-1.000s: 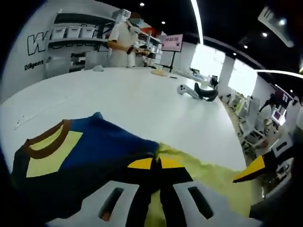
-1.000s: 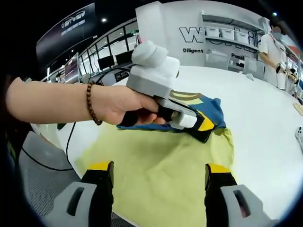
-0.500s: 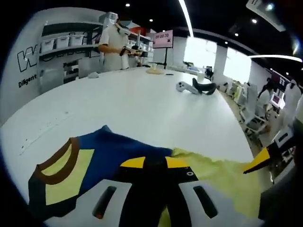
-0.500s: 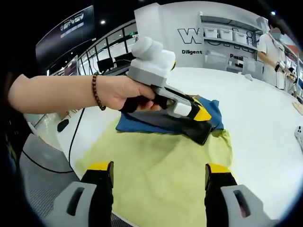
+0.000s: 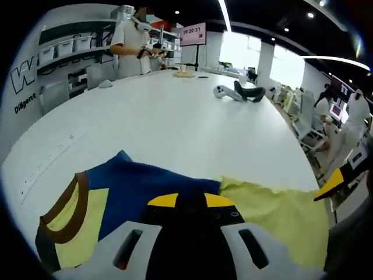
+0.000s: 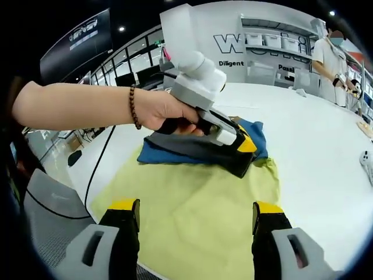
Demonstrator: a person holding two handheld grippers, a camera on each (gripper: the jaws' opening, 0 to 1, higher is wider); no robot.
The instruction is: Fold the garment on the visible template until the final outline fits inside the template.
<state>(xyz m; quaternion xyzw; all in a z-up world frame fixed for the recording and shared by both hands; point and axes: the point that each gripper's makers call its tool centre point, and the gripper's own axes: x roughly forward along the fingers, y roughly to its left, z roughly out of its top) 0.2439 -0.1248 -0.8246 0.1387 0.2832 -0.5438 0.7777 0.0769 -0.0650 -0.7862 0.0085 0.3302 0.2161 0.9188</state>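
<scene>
- Right gripper view: we see the template [image 6: 198, 210], a pale yellow sheet, lying on the white table [image 6: 315, 151], its near edge at the table's edge by the grey chair [image 6: 46, 210].
- The garment [image 6: 175, 153], blue and dark with a brown collar, lies folded at the template's far edge; its right corner pokes just past the sheet there.
- Our left gripper [image 6: 243, 146] is clenched on a dark fold of the garment, held by a hand [image 6: 166, 111] with a bead bracelet.
- Our right gripper [image 6: 195, 219] hangs over the template with jaws spread wide, grasping nothing.
- Left gripper view: beyond the garment [image 5: 134, 186] the table [image 5: 175, 116] runs bare a long way to a headset [image 5: 247, 93] and controller [image 5: 224, 92], so we have open room there.
- The template [image 5: 280, 210] sits right of the garment; the right gripper's yellow tip [image 5: 329, 185] shows past its right edge.
- Against a second ago, the left gripper has lifted and swung a little, and the garment sits flatter and more compact on the template; the right gripper has kept its place.
- We count one garment, one template, two grippers, and one person [image 5: 129, 41] standing at the far end.
</scene>
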